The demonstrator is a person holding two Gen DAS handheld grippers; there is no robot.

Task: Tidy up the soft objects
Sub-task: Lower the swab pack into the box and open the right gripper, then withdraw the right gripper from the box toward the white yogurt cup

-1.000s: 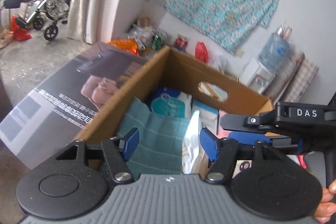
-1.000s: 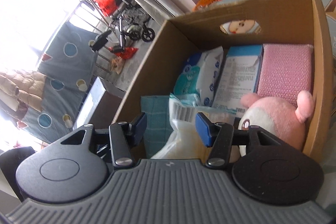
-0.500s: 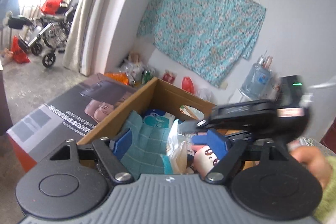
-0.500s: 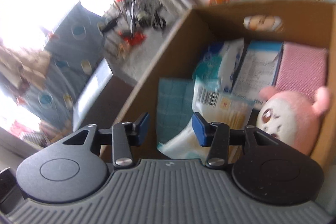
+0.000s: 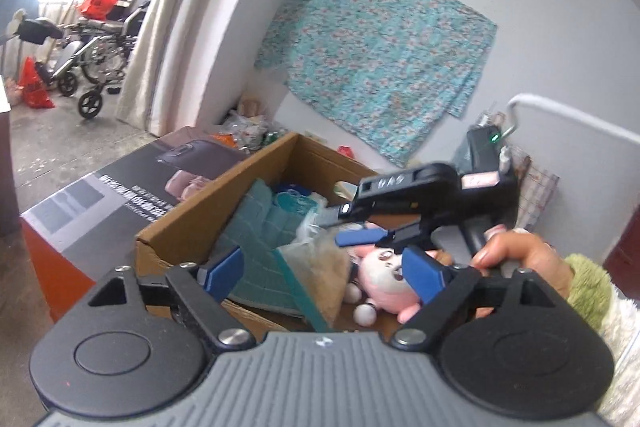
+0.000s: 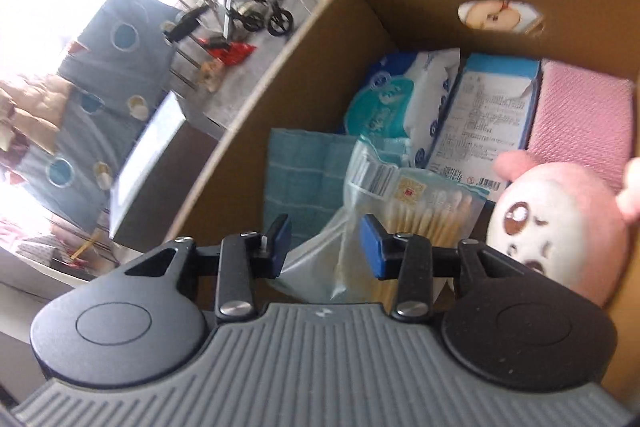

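Note:
An open cardboard box holds a folded teal towel, a clear bag of cotton swabs and a pink plush toy. At the back lie a tissue pack, a blue-and-white packet and a pink cloth. My left gripper hangs before the box's near edge, jaws opening wide, nothing between them. My right gripper hovers over the swab bag, partly closed; its pads do not press the bag.
A large printed carton stands against the box's left side. A wheelchair is parked by the curtain. Floral cloth hangs on the wall, with bags on the floor below. A hand in a green sleeve holds the right gripper.
The left gripper has drawn back from the box and its jaws have spread wider. The right gripper's jaws have narrowed and it has shifted over the swab bag; the plush shows more.

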